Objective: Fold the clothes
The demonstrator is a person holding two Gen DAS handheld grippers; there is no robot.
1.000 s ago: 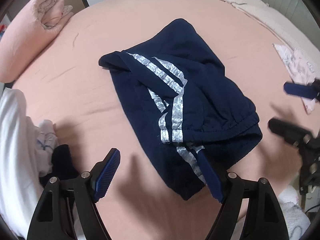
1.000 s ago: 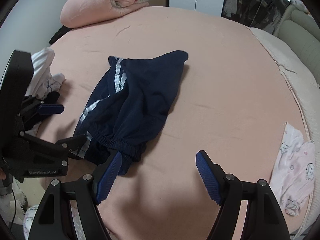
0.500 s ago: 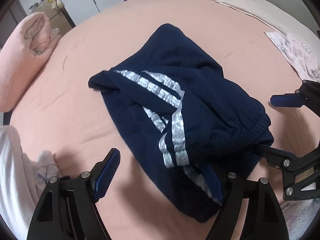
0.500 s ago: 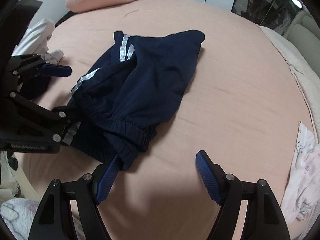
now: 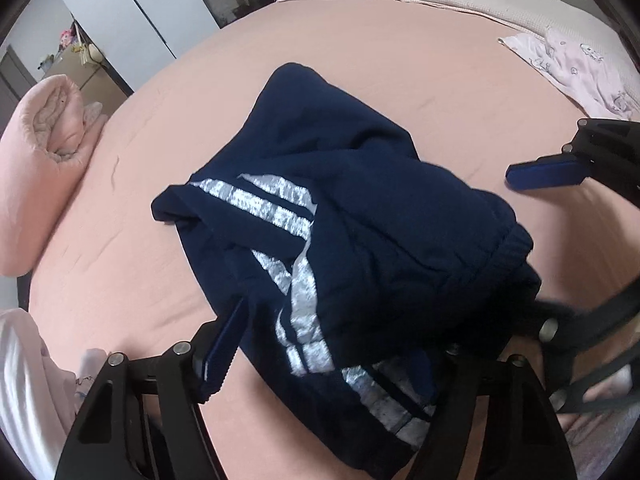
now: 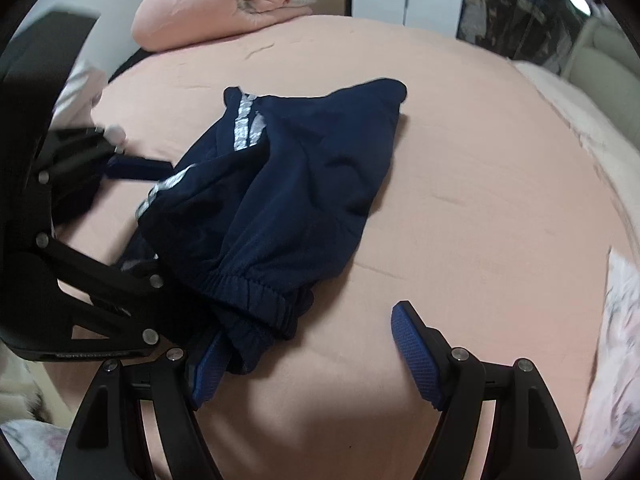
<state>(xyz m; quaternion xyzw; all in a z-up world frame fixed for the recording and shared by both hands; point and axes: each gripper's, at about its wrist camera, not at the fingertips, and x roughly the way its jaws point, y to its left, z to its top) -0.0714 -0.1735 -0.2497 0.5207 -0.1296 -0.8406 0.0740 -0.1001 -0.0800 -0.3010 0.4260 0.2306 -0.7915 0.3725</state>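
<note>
The navy trousers (image 5: 360,240), soft, limp and light, lie crumpled on the bed (image 5: 400,80); grip at the elastic waistband (image 6: 248,292), where the left hand-held gripper (image 5: 320,356), jaws just closing, straddles fabric unclamped and the right hand-held gripper (image 6: 308,352) stands apart.

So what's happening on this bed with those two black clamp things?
A person is folding clothes with a handheld gripper in each hand. Navy track pants with silver stripes lie bunched on the pink bed sheet. The left gripper has just been closing, with the striped edge between its fingers. The right gripper is open, one finger at the waistband.
</note>
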